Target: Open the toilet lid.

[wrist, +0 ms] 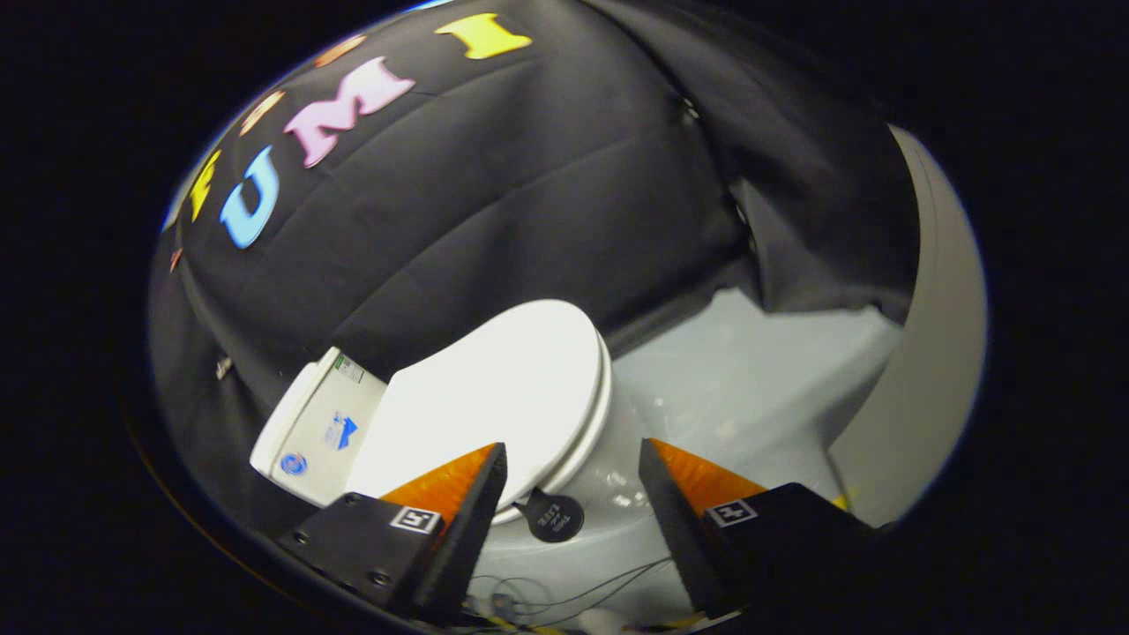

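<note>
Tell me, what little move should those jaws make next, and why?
Probably ease forward and down toward the lid's front rim. The lid lies closed on the toilet, and the gripper is open, its jaws wide apart with the rim just ahead, touching nothing.

Black cloth (494, 203) hangs in folds as the far wall, creased and sagging, with a second dark drape (811, 220) on the right. Below them lies a pale grey floor (758, 370), glossy with soft reflections. A beige curved panel (935, 353) rises at far right.
</note>
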`<action>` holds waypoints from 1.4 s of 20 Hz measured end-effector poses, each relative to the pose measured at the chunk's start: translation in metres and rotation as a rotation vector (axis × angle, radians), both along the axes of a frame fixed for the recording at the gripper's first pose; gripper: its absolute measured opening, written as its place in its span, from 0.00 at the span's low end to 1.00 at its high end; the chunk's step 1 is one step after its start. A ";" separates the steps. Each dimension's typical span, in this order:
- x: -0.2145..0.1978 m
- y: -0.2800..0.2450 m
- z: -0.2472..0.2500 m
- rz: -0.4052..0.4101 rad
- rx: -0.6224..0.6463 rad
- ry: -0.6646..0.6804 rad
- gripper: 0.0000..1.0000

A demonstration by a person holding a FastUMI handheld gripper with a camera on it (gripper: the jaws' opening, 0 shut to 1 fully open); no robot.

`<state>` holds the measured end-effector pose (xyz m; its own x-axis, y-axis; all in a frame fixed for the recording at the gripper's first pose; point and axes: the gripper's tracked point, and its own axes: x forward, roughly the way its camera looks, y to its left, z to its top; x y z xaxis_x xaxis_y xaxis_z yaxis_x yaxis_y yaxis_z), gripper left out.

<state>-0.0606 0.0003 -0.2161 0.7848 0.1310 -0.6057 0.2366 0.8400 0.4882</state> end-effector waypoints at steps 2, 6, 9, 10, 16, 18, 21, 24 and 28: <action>-0.006 0.006 -0.018 -0.011 0.091 0.047 0.76; -0.011 0.014 -0.031 -0.024 0.222 0.090 0.54; -0.013 0.023 -0.029 -0.019 0.316 0.110 0.37; -0.014 0.029 -0.028 -0.006 0.345 0.110 0.37; -0.013 0.045 -0.033 0.036 0.397 0.113 0.38; -0.014 0.045 -0.032 0.033 0.416 0.113 0.38; -0.013 0.044 -0.032 0.021 0.450 0.109 0.38; -0.014 0.046 -0.035 0.016 0.472 0.112 0.38; -0.015 0.049 -0.036 0.011 0.490 0.112 0.38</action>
